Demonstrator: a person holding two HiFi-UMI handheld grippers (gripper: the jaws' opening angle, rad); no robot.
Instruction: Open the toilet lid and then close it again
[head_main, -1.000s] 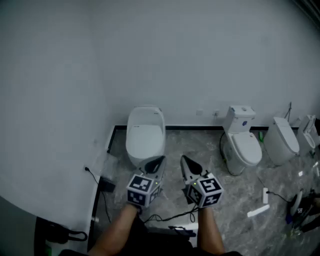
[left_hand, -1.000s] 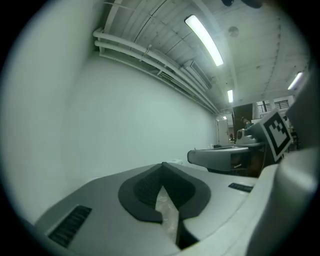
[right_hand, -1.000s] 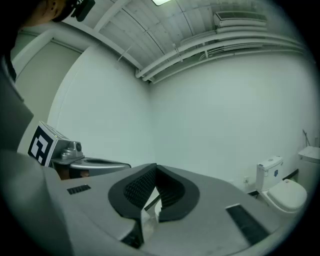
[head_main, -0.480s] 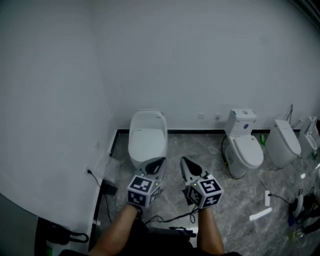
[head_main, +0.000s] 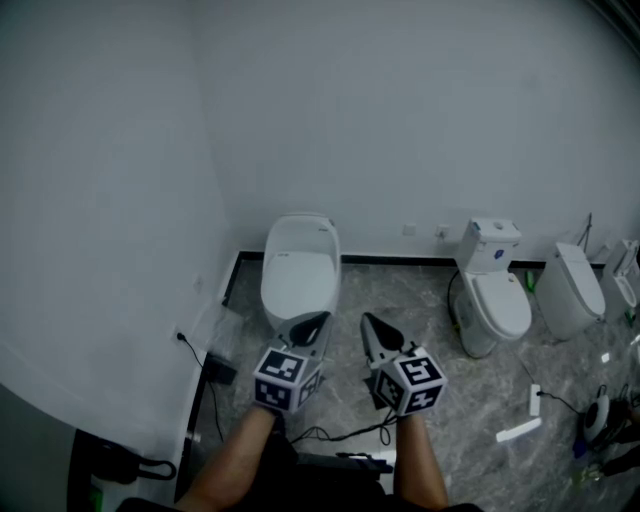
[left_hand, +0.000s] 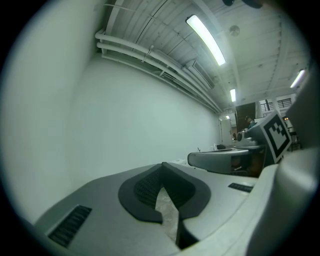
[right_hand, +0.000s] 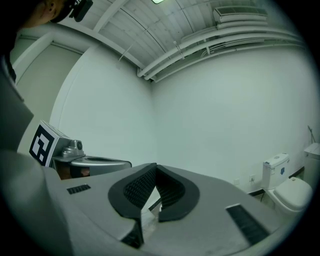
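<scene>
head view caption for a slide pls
Left gripper and right gripper, both shut and empty, in front of the closed toilet; other toilets stand further right.

toilet lid (head_main: 297, 278) down | left tool (head_main: 316, 322), right tool (head_main: 370, 322) before it | jaws together

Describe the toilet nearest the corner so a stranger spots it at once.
Find the corner where the left wall meets the back wall. The toilet stands first in the row there, lid shut. Unlike its neighbour with the boxy tank, it is a smooth tankless oval.
</scene>
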